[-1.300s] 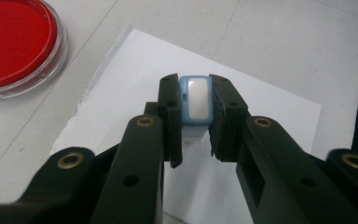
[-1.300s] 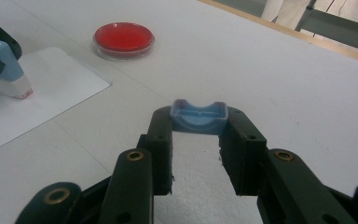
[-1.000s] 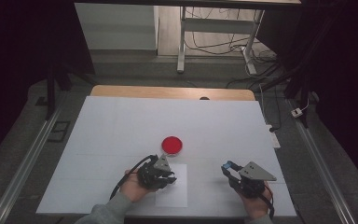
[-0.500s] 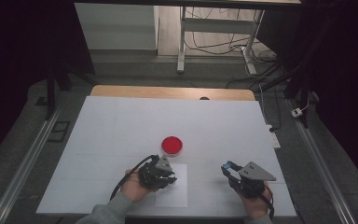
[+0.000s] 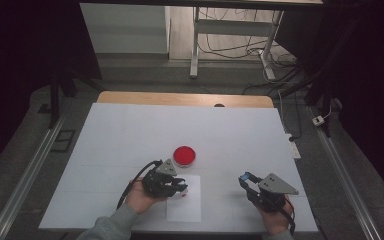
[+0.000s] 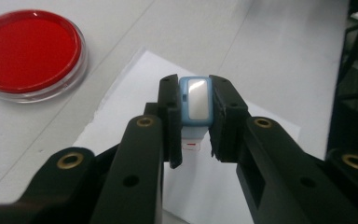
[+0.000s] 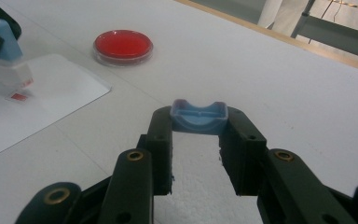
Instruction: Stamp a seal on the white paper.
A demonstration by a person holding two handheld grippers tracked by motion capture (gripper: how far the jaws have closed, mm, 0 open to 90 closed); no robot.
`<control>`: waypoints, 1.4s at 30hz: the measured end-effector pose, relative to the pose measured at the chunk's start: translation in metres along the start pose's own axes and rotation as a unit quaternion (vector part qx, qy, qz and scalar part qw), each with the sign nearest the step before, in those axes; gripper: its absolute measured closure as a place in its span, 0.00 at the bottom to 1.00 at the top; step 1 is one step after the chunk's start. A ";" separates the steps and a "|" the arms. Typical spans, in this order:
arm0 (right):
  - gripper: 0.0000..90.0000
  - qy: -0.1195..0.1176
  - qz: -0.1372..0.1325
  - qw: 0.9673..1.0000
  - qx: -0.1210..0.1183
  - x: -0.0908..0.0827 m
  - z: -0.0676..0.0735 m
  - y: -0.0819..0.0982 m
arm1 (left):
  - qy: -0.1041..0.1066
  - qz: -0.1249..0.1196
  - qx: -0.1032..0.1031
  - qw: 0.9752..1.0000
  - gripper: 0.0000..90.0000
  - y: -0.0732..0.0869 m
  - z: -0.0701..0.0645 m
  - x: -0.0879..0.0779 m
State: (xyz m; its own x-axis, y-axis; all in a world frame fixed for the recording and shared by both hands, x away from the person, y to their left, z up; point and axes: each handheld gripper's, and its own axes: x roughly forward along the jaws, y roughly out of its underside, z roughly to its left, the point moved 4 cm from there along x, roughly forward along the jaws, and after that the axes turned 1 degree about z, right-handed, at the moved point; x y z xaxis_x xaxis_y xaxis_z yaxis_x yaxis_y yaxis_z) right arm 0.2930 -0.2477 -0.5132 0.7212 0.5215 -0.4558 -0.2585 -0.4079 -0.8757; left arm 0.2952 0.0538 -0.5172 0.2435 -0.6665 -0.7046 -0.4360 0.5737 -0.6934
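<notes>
The high view looks down from above; both close, low tool views share the red dish (image 6: 28,50) and paper (image 7: 32,100).

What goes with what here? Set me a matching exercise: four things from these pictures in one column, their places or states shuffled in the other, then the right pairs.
Things:
1. stamp
2. stamp cap
3. red ink pad
4. sheet of paper

Places or states:
A. clamped in the right tongs, which are shut on it
B. lies flat on the table, under the left tongs
C. clamped in the left tongs, over the paper
D. sits open on the table, just beyond the paper

Pairs: 1-C, 2-A, 3-D, 4-B
</notes>
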 end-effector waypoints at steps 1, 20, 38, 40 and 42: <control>0.72 -0.001 -0.002 1.000 0.001 0.000 0.000 0.000 | 0.002 -0.003 0.000 1.000 0.85 -0.001 0.000 -0.002; 0.72 -0.002 0.003 1.000 0.000 0.002 0.001 0.001 | 0.012 -0.052 -0.007 0.999 0.85 -0.010 -0.001 -0.025; 0.72 -0.002 0.004 1.000 -0.001 0.003 0.000 0.001 | 0.008 -0.091 -0.029 0.995 0.84 -0.011 0.006 -0.047; 0.72 -0.002 0.005 1.000 -0.002 0.003 0.000 0.001 | 0.007 -0.095 -0.032 0.995 0.84 -0.010 0.007 -0.050; 0.72 -0.002 0.005 1.000 -0.001 0.003 0.000 0.001 | 0.005 -0.097 -0.032 0.995 0.84 -0.010 0.007 -0.052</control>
State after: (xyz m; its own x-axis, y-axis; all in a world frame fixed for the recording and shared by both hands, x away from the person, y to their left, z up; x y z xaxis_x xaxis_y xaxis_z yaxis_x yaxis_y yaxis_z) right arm 0.2948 -0.2464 -0.5161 0.7163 0.5209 -0.4644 -0.2631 -0.4148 -0.8711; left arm 0.2934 0.0862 -0.4743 0.3192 -0.7670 -0.5566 -0.4360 0.4026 -0.8049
